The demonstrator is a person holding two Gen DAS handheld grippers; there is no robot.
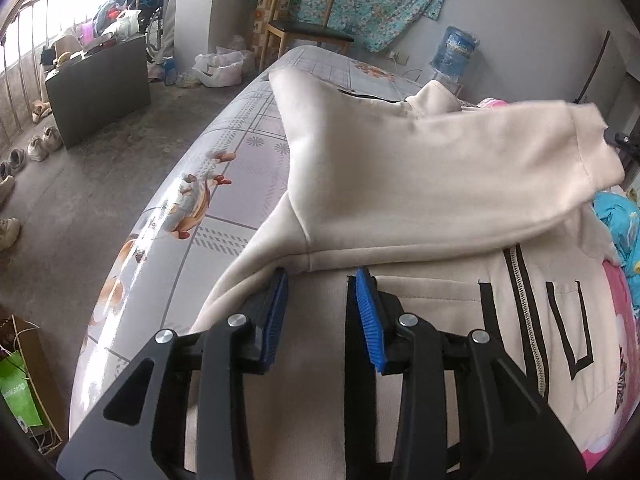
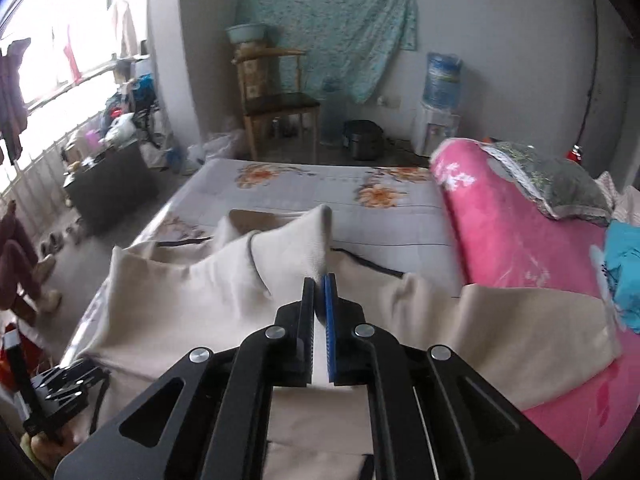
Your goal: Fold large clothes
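Note:
A cream zip-up jacket [image 1: 400,184] with black trim lies spread on the flowered bed sheet [image 1: 224,216]. My left gripper [image 1: 322,300] hovers low over its body near the armpit seam, open, with flat fabric under the blue pads [image 1: 368,312]. One sleeve [image 1: 500,152] is lifted and stretched across the jacket to the right, where my right gripper [image 1: 612,138] holds its cuff. In the right wrist view the right gripper [image 2: 320,284] is shut on that cuff [image 2: 316,240], which sticks up from the tips. The left gripper [image 2: 90,374] shows at the lower left, held by a hand.
A pink quilt [image 2: 520,248], a grey pillow [image 2: 552,184] and a blue cloth [image 2: 624,276] lie along the bed's right side. The bed's left edge drops to the floor, with shoes [image 1: 36,148] and a dark cabinet [image 1: 100,84]. A wooden chair [image 2: 276,112] and a water dispenser [image 2: 440,88] stand beyond.

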